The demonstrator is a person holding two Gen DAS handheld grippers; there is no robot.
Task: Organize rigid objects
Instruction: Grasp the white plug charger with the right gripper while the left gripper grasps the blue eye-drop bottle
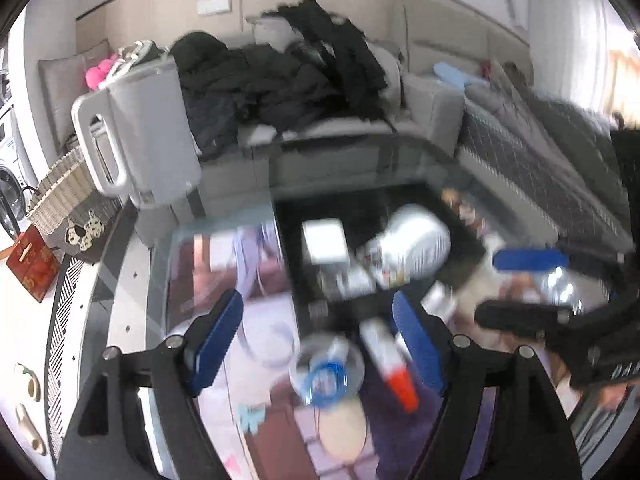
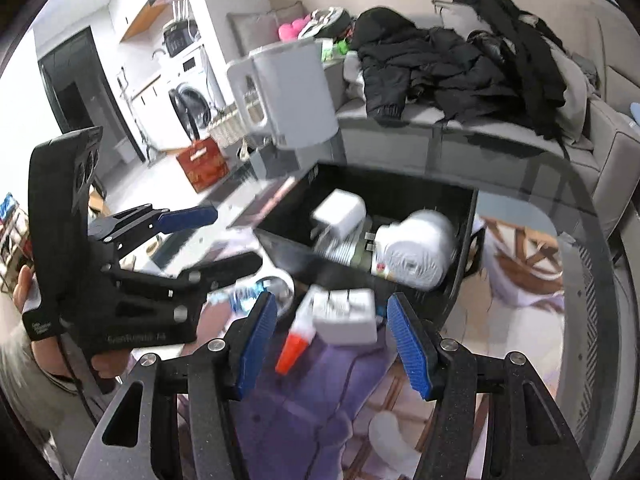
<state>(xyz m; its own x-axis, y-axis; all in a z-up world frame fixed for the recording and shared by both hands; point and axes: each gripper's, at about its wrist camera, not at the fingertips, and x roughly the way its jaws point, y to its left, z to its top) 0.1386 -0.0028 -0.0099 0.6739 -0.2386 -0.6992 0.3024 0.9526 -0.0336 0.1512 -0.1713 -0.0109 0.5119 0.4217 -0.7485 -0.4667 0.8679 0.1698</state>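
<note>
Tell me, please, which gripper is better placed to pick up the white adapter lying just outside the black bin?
Right. The white adapter lies between the right gripper's open jaws, beside the black bin.

No legible text; print on left gripper (image 2: pixel 224 236) too blurred

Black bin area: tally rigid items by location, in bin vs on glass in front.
In the black bin: 3 clear (white adapter, white roll, metal finned part); more may lie hidden.
On the glass: 3 (white charger, orange-capped tube, clear round container).
Total: 6
</note>
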